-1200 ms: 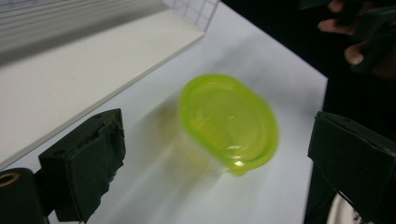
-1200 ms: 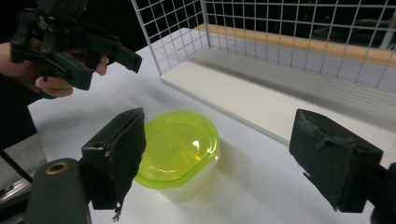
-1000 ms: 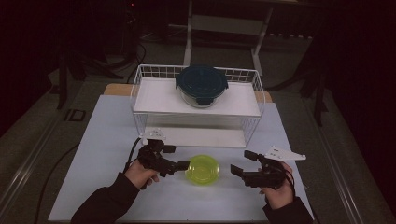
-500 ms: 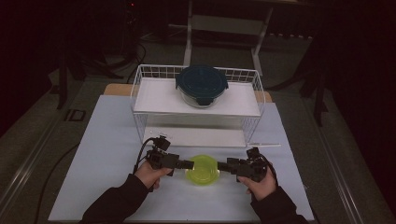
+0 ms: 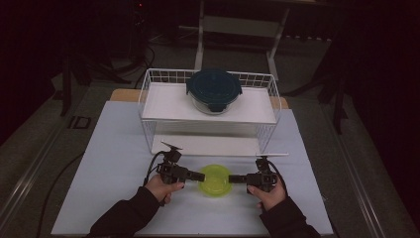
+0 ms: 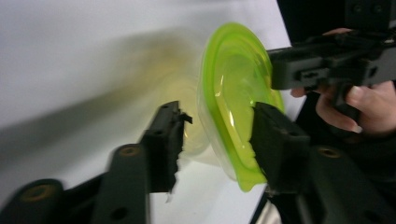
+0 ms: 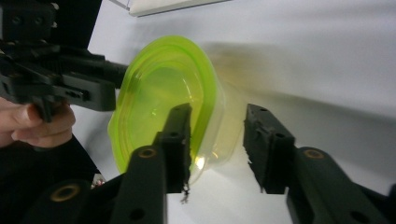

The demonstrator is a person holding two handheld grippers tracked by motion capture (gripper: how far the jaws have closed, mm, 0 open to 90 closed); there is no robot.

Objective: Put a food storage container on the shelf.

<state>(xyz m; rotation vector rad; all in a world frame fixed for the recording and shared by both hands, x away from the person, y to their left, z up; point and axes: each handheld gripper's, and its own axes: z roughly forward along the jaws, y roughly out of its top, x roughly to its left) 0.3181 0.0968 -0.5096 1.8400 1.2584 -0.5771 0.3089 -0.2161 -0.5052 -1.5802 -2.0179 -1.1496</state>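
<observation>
A clear tub with a lime-green lid [image 5: 215, 180] sits near the front middle of the white table. My left gripper [image 5: 202, 176] reaches in from its left and my right gripper [image 5: 231, 178] from its right, both turned on their sides. Both pairs of jaws have just been closing with the tub's rim between them. In the left gripper view the left gripper [image 6: 217, 121] has one jaw on the lid [image 6: 233, 79] and the other against the clear body. In the right gripper view the right gripper [image 7: 217, 121] has one jaw over the lid [image 7: 154, 84]. A narrow gap shows at its other jaw.
A white wire rack [image 5: 148, 99] stands behind the tub, with a dark blue-lidded glass container [image 5: 214, 90] on its upper shelf. A low white board [image 5: 208, 145] lies under the rack, close behind the grippers. Bare table [image 5: 109, 163] lies to the left and right.
Both hands came inward and down from either side of the green-lidded tub. Their wide-open jaws have narrowed around its opposite edges. The tub has stayed in place.
</observation>
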